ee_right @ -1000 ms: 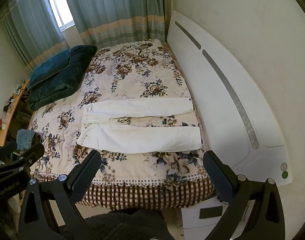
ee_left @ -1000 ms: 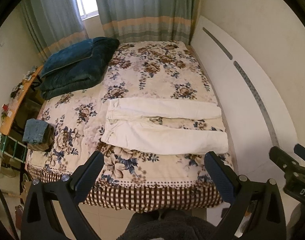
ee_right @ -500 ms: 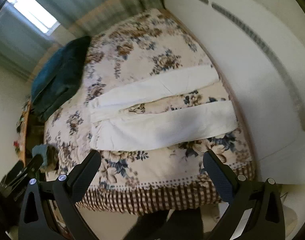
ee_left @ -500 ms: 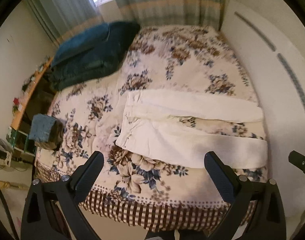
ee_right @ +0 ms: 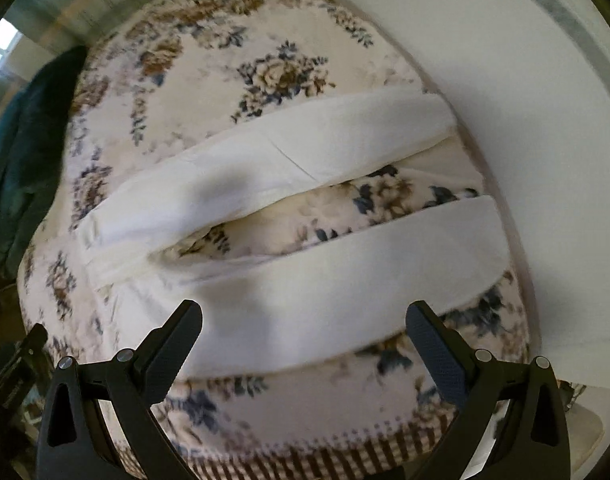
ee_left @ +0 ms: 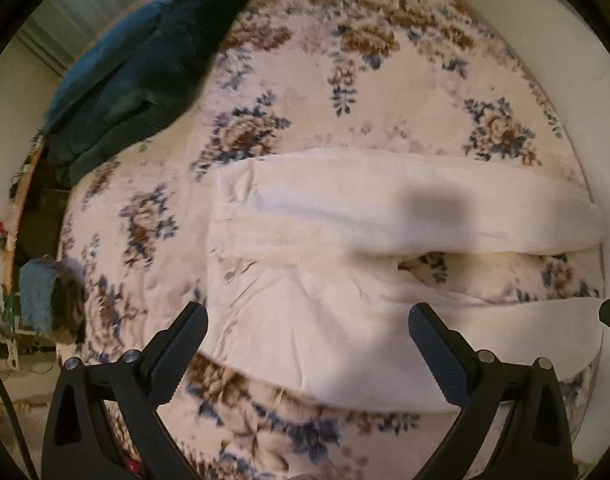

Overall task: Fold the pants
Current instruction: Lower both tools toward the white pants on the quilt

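Note:
White pants (ee_left: 345,264) lie flat on the floral bedspread (ee_left: 345,80), waist to the left, the two legs spread apart and pointing right toward the headboard. In the right wrist view the pants (ee_right: 305,240) show both legs with bedspread between them. My left gripper (ee_left: 309,344) is open and empty, hovering just above the waist and near leg. My right gripper (ee_right: 305,340) is open and empty, above the near leg's middle.
A dark teal folded blanket (ee_left: 145,68) lies at the bed's far left. A white headboard (ee_right: 505,80) runs along the right. A blue folded cloth (ee_left: 37,292) sits on furniture left of the bed. The bed's checked front edge (ee_right: 305,456) is below my right gripper.
Both grippers have moved forward and down toward the pants, which now fill the views. Both stay open. The pants have not moved.

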Demonstrator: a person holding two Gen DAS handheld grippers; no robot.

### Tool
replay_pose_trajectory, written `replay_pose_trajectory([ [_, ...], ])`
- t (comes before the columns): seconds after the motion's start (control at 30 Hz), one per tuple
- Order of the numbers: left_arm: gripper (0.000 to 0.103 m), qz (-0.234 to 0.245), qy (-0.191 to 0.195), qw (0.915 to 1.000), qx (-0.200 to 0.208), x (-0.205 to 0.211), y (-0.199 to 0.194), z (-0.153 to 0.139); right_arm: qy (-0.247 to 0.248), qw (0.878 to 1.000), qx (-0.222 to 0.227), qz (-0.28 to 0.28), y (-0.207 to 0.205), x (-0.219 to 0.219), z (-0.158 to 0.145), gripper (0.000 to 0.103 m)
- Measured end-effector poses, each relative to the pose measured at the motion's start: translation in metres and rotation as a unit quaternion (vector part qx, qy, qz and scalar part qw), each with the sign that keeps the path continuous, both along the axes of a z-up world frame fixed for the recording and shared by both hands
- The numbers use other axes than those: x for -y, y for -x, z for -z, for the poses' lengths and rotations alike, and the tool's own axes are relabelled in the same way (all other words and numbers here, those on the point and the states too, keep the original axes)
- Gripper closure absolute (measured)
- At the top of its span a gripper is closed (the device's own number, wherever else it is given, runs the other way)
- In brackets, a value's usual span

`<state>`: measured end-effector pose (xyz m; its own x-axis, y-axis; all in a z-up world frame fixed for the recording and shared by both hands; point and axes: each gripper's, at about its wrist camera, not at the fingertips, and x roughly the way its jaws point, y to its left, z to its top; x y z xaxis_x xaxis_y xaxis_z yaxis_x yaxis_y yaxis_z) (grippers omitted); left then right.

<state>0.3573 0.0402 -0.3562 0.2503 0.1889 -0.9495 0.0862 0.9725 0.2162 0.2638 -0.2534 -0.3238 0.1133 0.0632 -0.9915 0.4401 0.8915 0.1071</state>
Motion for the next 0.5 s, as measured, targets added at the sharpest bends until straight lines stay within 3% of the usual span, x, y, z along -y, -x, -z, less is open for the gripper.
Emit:
replay_pose_trajectory([
  [0.13, 0.0, 0.017, 0.02, 0.9992, -0.031, 0.006, -0.053, 0.046, -0.037, 0.999, -0.029, -0.019, -0.064, -0.006, 0.062, 0.0],
  [0.27, 0.0, 0.061, -0.009, 0.9965, -0.057, 0.015, -0.112, 0.085, -0.054, 0.994, -0.053, -0.081, -0.144, -0.026, 0.122, 0.0],
  [0.37, 0.0, 0.043, -0.012, 0.997, -0.064, 0.0, -0.152, 0.111, -0.046, 0.994, -0.074, -0.071, -0.185, -0.03, 0.16, 0.0],
  [0.5, 0.002, 0.03, -0.022, 0.9975, -0.06, -0.024, -0.196, 0.14, -0.096, 0.988, -0.101, -0.061, -0.245, -0.04, 0.216, 0.0],
])
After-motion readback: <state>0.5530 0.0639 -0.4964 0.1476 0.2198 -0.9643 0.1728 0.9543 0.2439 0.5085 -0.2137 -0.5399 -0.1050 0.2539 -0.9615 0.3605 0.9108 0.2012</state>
